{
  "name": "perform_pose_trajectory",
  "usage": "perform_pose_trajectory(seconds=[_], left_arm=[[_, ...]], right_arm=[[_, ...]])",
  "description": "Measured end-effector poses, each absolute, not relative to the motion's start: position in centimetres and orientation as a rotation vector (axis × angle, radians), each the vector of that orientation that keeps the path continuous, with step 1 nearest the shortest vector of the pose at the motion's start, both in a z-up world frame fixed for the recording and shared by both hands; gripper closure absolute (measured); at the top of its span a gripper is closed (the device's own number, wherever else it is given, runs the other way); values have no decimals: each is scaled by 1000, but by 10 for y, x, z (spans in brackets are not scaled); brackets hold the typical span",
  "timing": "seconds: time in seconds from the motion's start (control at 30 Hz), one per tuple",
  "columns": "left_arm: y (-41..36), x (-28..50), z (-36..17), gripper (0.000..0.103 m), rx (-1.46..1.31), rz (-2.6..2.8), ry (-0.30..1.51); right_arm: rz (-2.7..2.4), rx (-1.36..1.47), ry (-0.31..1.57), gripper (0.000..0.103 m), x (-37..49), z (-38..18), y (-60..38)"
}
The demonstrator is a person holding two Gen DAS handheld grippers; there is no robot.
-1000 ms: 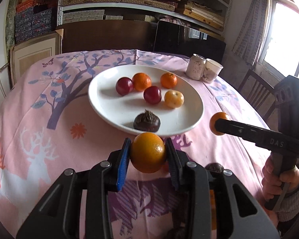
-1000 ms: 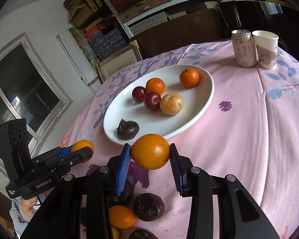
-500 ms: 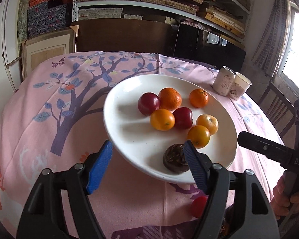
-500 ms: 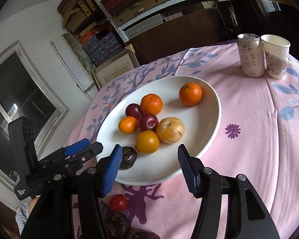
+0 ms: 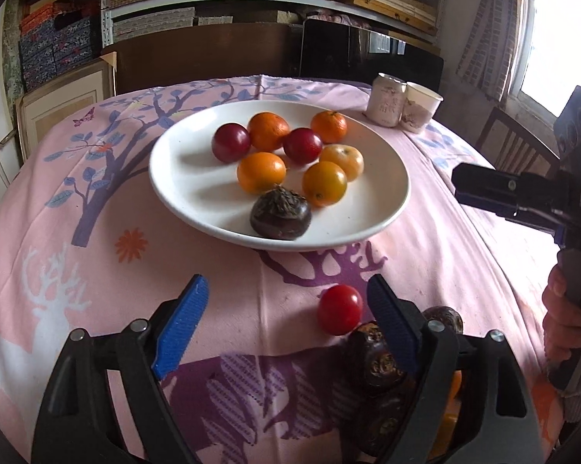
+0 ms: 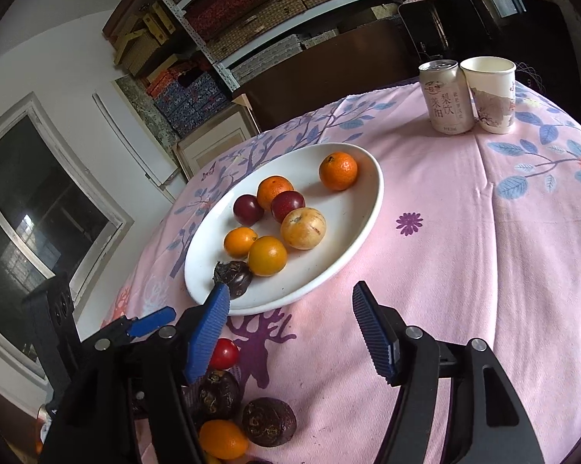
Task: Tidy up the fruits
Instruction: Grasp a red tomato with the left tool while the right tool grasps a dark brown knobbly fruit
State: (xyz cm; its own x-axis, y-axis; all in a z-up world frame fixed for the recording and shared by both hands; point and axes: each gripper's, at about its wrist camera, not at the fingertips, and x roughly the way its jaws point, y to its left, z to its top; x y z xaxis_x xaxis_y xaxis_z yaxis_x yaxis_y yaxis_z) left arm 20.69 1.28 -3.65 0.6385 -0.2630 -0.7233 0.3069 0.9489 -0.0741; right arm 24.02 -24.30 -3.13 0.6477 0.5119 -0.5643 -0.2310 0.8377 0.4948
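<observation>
On the surface draped in a pink tree-and-deer printed cloth, the wide white ceramic plate sits toward the middle and carries eight fruits. The fruit left to gather lies at the near edge: a small glossy red tomato-like fruit, two dark wrinkled purple fruits and a small orange citrus.

The left tongs and the right tongs are both empty and their jaws are opening, with nothing pressed between the blue pads. The red fruit lies just inside the left tongs' right-hand pad, untouched.

That red fruit looks light, smooth and thin-skinned, so it would probably slip or bruise under a hard squeeze; a gentle pinch across its widest middle seems best. The dark wrinkled fruits look firmer and rough-shelled, likely an easier hold, again across the middle. All are round and may roll on the cloth if nudged.
</observation>
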Motion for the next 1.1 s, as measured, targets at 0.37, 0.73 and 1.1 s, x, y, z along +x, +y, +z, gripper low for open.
perform_pose_trajectory(seconds=[0.37, 0.73, 1.1], left_arm=[[-17, 206, -52, 47, 129, -407, 864], [-7, 212, -54, 76, 31, -466, 891], [30, 199, -42, 76, -46, -375, 845]], right_arm=[[437, 405, 754, 36, 236, -28, -244], [448, 407, 763, 36, 235, -28, -244], [510, 249, 832, 36, 190, -44, -229]])
